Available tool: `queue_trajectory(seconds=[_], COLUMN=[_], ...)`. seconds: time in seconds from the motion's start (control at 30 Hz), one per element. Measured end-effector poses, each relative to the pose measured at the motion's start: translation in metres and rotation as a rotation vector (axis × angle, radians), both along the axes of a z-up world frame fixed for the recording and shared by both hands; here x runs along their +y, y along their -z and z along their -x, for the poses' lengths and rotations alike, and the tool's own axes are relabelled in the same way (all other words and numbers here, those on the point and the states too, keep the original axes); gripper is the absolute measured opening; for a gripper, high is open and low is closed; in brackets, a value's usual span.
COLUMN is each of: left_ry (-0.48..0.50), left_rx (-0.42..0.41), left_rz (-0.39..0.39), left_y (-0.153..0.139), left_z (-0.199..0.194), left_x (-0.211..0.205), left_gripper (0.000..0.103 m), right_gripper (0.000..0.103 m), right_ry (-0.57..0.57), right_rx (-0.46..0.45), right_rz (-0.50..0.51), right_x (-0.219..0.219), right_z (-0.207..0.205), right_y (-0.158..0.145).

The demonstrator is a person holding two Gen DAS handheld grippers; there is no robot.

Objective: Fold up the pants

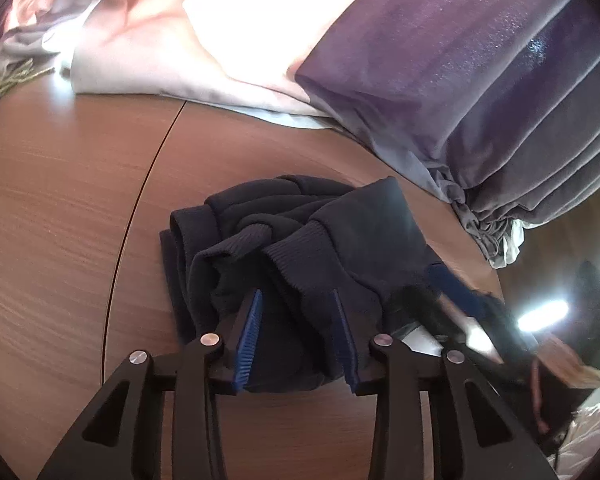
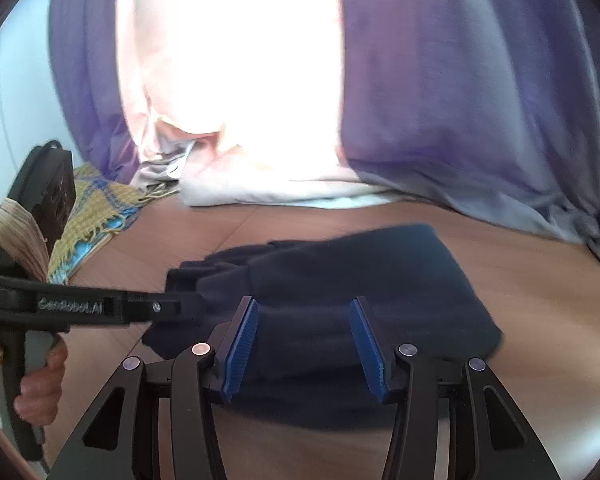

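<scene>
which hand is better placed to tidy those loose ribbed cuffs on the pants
Left. Its gripper sits right at the bunched ribbed cuffs, jaws apart around the cloth. The right gripper hovers over the smooth folded side of the pants, away from the cuffs.

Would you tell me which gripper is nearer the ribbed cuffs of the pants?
Left. The left gripper reaches the ribbed cuffs; the right gripper hovers over the plain folded end.

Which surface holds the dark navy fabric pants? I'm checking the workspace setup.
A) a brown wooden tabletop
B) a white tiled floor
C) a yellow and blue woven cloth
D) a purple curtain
A: the dark navy fabric pants lie bunched on the brown wooden tabletop, with wood grain showing around them in both wrist views.
</scene>
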State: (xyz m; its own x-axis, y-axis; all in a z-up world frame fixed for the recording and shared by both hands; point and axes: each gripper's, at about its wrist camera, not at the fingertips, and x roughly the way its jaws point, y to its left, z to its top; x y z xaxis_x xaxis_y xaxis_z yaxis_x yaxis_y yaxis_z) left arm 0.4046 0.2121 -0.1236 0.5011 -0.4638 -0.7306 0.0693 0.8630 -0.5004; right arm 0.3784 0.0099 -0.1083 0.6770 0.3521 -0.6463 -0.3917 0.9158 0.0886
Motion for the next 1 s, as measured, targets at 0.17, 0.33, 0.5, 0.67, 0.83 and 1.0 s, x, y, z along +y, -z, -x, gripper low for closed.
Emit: queue_trajectory(seconds=[0.17, 0.33, 0.5, 0.67, 0.83, 1.0], left_ry=[0.01, 0.039, 0.067, 0.098, 0.192, 0.167], left_rx=[-0.011, -0.01, -0.014, -0.021, -0.001, 0.014], left_rz=[-0.008, 0.033, 0.042, 0.076, 0.156, 0.158], left_y=[0.006, 0.015, 0.024, 0.026, 0.025, 0.028], left_z=[-0.008, -0.019, -0.027, -0.028, -0.021, -0.022], left_x=[0.0, -0.004, -0.009, -0.007, -0.017, -0.018], left_gripper=[0.036, 0.036, 0.036, 0.03, 0.026, 0.026], right_gripper=[0.045, 0.045, 0.045, 0.044, 0.044, 0.044], right_ry=[-0.02, 0.002, -0.007, -0.013, -0.01, 0.007], right_rx=[0.093, 0.154, 0.142, 0.143, 0.141, 0.128], right_rz=[0.108, 0.116, 0.147, 0.152, 0.146, 0.112], right_x=[0.009, 0.0, 0.003, 0.001, 0.002, -0.003], right_z=[-0.005, -0.003, -0.002, -0.001, -0.004, 0.002], right_y=[0.028, 0.045, 0.051, 0.053, 0.053, 0.044])
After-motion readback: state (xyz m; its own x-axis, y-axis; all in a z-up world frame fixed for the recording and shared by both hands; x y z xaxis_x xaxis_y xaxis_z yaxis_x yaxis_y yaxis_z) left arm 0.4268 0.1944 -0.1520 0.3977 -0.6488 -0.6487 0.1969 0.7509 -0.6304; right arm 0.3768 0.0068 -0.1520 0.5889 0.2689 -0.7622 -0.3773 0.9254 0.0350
